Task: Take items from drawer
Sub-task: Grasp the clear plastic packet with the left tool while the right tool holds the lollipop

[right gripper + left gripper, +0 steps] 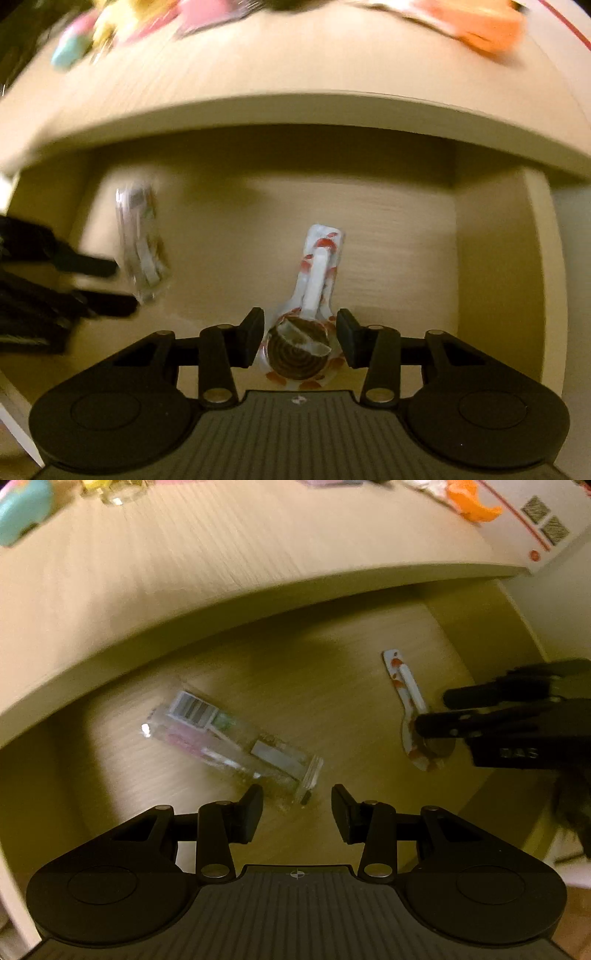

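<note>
I've got both grippers pointed down into the open drawer [491, 635], under the desk top [184, 554]. Left gripper [297, 806] — jaws wide apart, nothing between them, hovering just short of the mouth end of a clear jar [236, 738] lying on its side on the drawer floor, labels showing, blurred. To its right, well apart, lies a white spoon [314, 295] w/ red spots. Right gripper [301, 343] straddles the spoon's bowl — jaws parted, pads either side, not pressing. Blurred clutter sits on the desk top.
</note>
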`<state>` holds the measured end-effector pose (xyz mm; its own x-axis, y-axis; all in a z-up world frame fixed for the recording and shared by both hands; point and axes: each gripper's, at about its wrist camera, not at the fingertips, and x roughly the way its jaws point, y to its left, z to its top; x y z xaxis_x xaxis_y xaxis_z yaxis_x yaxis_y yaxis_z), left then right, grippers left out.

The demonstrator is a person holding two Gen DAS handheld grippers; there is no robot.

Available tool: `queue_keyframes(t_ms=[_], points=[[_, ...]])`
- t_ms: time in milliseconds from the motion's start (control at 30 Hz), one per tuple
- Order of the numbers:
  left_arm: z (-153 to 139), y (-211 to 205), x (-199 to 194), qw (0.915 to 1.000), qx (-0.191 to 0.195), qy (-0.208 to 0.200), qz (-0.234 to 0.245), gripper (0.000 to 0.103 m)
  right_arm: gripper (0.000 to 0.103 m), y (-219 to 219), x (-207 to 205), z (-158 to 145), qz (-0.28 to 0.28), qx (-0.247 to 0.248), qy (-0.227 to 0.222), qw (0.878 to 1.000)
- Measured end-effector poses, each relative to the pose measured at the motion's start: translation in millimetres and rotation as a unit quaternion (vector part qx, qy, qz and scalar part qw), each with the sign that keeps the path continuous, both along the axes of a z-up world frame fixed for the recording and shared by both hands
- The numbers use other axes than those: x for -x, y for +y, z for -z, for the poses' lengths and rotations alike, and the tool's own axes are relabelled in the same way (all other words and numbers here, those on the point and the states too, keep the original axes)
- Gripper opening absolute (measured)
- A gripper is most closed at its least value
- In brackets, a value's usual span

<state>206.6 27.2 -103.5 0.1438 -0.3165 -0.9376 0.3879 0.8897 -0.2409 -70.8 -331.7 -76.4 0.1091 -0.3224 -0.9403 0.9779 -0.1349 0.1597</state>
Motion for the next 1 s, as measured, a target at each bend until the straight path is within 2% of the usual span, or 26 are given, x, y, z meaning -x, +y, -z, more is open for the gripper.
queue_keyframes(t_ms=[100,200,267,300,367,400,433,467,500,533,567,700,767,800,867,900,933,967,1000], points=[[7,-9,-4,0.9998,0.015,0.014,-0.006,0.044,0.044,7,4,-4,0.027,0.023,-0.005,0.999],[7,-18,-8,0.9985,0.053,0.011,-0.003,0.044,0.045,19,13,-12,0.055,0.050,-0.017,0.997],[-3,-27,-3,0.9955,0.084,-0.011,0.043,0.044,0.045,27,19,-17,0.075,0.059,-0.029,0.995],[-11,-30,4,0.9922,0.087,-0.037,0.081,0.045,0.045,31,21,-18,0.081,0.062,-0.031,0.994],[-27,-34,23,0.9774,0.049,-0.121,0.166,0.045,0.046,37,21,-19,0.086,0.065,-0.029,0.994],[-32,-36,34,0.9612,0.014,-0.175,0.213,0.045,0.047,37,22,-21,0.080,0.065,-0.029,0.994],[-32,-37,44,0.9415,-0.023,-0.219,0.256,0.045,0.047,38,20,-21,0.075,0.066,-0.028,0.995],[-29,-38,50,0.9236,-0.056,-0.245,0.290,0.045,0.047,38,17,-20,0.070,0.066,-0.027,0.995],[-23,-37,52,0.9105,-0.084,-0.254,0.315,0.045,0.047,38,15,-20,0.063,0.063,-0.027,0.996],[-16,-37,50,0.9049,-0.103,-0.251,0.327,0.045,0.047,36,15,-20,0.057,0.061,-0.028,0.996],[-11,-37,48,0.9046,-0.112,-0.245,0.331,0.045,0.047,36,14,-20,0.054,0.060,-0.028,0.996],[3,-34,34,0.9180,-0.116,-0.208,0.318,0.046,0.047,37,15,-20,0.049,0.060,-0.032,0.996],[5,-36,28,0.9309,-0.096,-0.192,0.296,0.051,0.047,34,14,-19,0.052,0.059,-0.034,0.996],[3,-39,26,0.9405,-0.076,-0.177,0.280,0.053,0.047,34,15,-21,0.051,0.059,-0.036,0.996],[0,-39,20,0.9618,-0.010,-0.128,0.242,0.053,0.047,34,15,-21,0.051,0.060,-0.038,0.996],[-2,-38,15,0.9684,0.019,-0.105,0.226,0.052,0.047,32,15,-20,0.051,0.060,-0.039,0.996],[-6,-39,14,0.9691,0.029,-0.105,0.221,0.051,0.047,31,15,-20,0.052,0.059,-0.041,0.996],[-10,-40,17,0.9640,0.022,-0.126,0.233,0.049,0.047,29,15,-20,0.052,0.058,-0.043,0.996],[-13,-43,24,0.9508,-0.005,-0.164,0.263,0.049,0.047,28,14,-20,0.050,0.057,-0.043,0.996]])
